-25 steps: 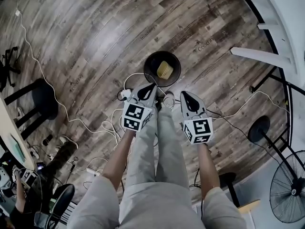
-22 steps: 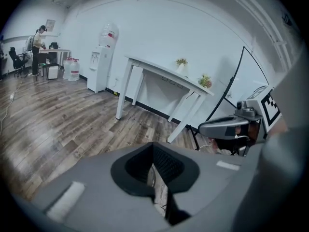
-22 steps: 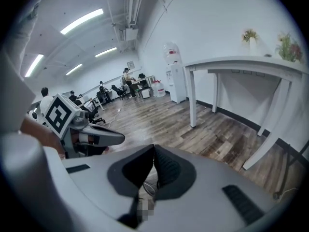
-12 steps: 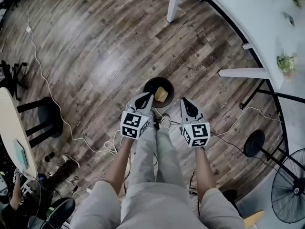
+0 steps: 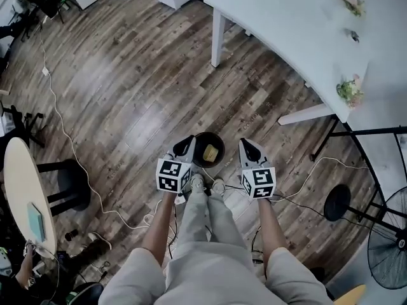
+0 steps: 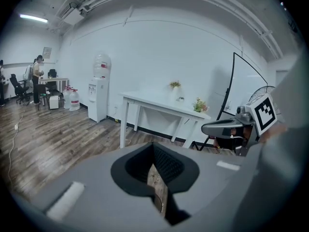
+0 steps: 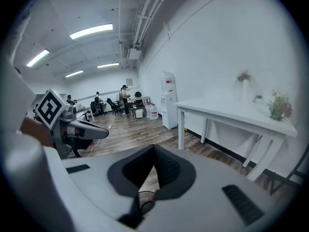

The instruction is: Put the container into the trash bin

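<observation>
The black round trash bin [image 5: 198,159] stands on the wood floor just ahead of the person's feet, with the yellowish container [image 5: 211,151] lying inside it. My left gripper [image 5: 189,140] hangs above the bin's left rim and my right gripper [image 5: 243,142] to the bin's right, both well above the floor. Each is shut with nothing between the jaws. In the left gripper view the left gripper [image 6: 153,147] has its pads meeting, and the right gripper [image 6: 227,127] shows beside it. In the right gripper view the right gripper [image 7: 153,150] is likewise shut and empty.
A long white table [image 5: 299,30] fills the upper right, with small plants [image 5: 348,91] on it. A round table [image 5: 19,189] and a black stool [image 5: 71,182] stand at the left. Cables [image 5: 121,218] trail over the floor. A fan [image 5: 388,246] and a stand base [image 5: 337,202] are at the right.
Both grippers have risen, still shut and empty. The bin with the container in it now looks smaller and farther below, and the white table has come into the head view.
</observation>
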Available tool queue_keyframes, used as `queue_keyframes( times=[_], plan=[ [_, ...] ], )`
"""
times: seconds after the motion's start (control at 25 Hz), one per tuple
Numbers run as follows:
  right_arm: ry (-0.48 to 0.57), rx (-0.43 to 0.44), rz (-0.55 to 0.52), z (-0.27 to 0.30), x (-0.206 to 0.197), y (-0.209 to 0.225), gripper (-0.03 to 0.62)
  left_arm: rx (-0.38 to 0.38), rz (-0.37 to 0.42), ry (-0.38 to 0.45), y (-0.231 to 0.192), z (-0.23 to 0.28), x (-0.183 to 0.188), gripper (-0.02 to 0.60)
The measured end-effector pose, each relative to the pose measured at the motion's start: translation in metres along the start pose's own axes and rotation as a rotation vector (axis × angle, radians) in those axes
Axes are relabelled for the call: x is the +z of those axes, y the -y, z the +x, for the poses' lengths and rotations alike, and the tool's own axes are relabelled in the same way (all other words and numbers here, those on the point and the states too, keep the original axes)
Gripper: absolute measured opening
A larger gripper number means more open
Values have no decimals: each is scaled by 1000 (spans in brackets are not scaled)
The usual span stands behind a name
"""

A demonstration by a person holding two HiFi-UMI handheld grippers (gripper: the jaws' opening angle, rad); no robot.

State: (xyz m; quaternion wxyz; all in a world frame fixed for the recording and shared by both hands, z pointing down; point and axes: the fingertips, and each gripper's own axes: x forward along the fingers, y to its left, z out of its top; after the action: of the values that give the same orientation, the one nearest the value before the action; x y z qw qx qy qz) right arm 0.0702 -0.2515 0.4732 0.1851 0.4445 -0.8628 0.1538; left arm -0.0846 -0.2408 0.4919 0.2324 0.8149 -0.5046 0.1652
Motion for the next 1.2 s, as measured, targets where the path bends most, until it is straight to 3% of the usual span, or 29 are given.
queue_keyframes(
  times=[0.6,1.2],
  plan=[
    [99,-44,-14,-69,77,10,14,26,51,72,30,-52,86,11],
    [144,-73,-37,-124,104,11,14,63,77,114,50,-102,110,11]
  ],
)
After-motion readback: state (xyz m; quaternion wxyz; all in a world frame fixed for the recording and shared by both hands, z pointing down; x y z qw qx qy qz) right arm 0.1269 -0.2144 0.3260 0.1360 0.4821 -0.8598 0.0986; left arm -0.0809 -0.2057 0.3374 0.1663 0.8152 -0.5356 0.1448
